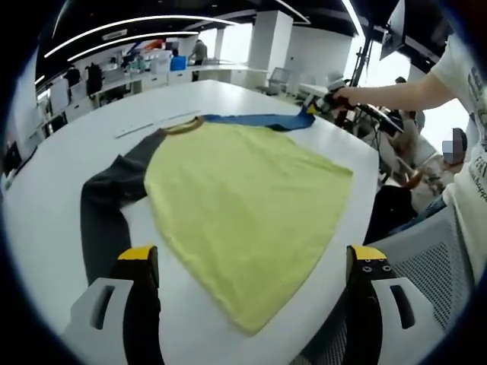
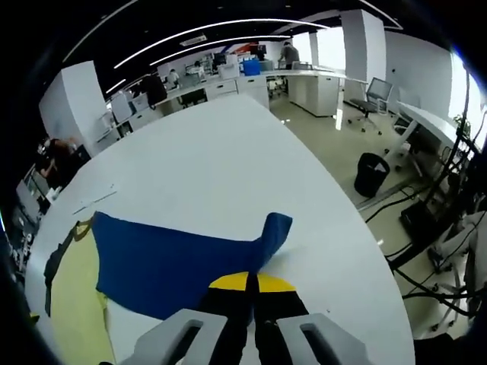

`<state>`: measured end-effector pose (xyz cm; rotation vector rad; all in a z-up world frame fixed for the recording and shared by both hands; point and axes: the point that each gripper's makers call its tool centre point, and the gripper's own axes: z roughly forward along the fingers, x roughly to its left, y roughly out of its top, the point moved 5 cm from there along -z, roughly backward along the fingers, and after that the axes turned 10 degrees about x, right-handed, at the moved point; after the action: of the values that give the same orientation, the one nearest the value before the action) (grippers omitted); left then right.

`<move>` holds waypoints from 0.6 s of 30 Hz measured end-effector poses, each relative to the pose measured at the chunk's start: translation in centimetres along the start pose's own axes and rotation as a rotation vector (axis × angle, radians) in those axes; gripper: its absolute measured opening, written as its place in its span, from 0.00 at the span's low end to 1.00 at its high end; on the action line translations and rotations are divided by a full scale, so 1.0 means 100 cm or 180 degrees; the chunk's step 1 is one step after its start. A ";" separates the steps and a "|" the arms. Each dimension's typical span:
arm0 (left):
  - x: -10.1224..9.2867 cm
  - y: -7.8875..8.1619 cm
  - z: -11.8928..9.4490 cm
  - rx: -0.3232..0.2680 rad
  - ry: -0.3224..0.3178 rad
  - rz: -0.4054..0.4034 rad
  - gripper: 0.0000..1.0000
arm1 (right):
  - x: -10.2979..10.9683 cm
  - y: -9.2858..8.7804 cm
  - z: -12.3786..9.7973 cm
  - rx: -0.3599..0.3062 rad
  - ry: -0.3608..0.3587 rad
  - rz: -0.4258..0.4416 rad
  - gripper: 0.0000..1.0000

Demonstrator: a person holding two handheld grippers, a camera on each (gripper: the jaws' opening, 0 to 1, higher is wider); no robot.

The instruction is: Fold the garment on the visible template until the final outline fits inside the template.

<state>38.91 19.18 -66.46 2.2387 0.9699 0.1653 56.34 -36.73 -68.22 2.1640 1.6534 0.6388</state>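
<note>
Right claw (image 2: 252, 285) closed, pinching the blue sleeve (image 2: 175, 266) of the yellow shirt (image 1: 243, 205). Left claw (image 1: 251, 262) wide open, empty, over the white desk (image 1: 46, 205). Grey sleeve (image 1: 106, 220) lies flat.

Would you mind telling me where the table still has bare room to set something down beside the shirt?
The widest free patch of the white table lies beyond the blue sleeve, toward the far edge. A narrower strip borders the dark sleeve. It is crowded at the near edge: the yellow shirt body reaches almost to it, and the right gripper pinches the blue sleeve.
</note>
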 end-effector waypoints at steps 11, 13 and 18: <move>0.006 0.004 -0.006 -0.0091 0.0017 -0.0107 0.99 | 0.018 0.014 -0.004 -0.0042 0.0053 -0.0193 0.00; 0.006 0.005 -0.007 -0.0132 -0.0002 -0.0150 0.99 | 0.023 0.016 -0.006 -0.0051 0.0065 -0.0232 0.00; 0.006 0.006 -0.008 -0.0122 -0.0004 -0.0125 0.99 | 0.031 0.019 -0.005 -0.0023 0.0120 -0.0285 0.00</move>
<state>39.39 19.70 -65.60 2.1830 1.0011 0.1638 58.31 -34.26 -66.38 2.0717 1.7537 0.6624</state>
